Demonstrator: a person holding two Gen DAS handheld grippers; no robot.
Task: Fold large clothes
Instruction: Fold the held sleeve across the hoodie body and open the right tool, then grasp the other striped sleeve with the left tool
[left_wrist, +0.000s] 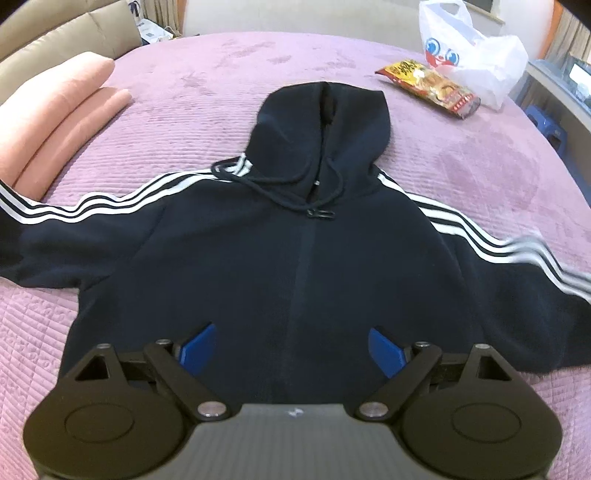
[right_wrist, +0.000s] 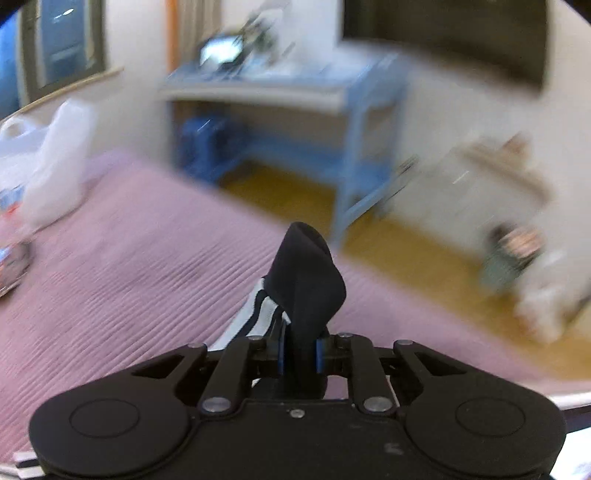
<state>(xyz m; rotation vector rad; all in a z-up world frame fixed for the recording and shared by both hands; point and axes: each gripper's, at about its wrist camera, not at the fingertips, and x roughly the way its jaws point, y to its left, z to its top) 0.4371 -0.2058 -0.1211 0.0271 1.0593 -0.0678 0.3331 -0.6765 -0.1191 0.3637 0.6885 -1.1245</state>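
Observation:
A dark navy hoodie (left_wrist: 280, 251) with white sleeve stripes lies face up on the purple bedspread (left_wrist: 184, 96), hood pointing away, both sleeves spread out. My left gripper (left_wrist: 291, 349) is open and empty, its blue pads just above the hoodie's bottom hem at the middle. My right gripper (right_wrist: 299, 354) is shut on the cuff end of the hoodie's right sleeve (right_wrist: 306, 284), which sticks up between the blue pads above the bedspread (right_wrist: 129, 258). In the left wrist view that sleeve (left_wrist: 535, 258) is blurred at the right edge.
A pink folded blanket (left_wrist: 62, 122) lies at the far left of the bed. A snack packet (left_wrist: 428, 86) and a white plastic bag (left_wrist: 476, 55) sit at the far right. Beyond the bed edge are a wooden floor and a blue desk (right_wrist: 295, 96).

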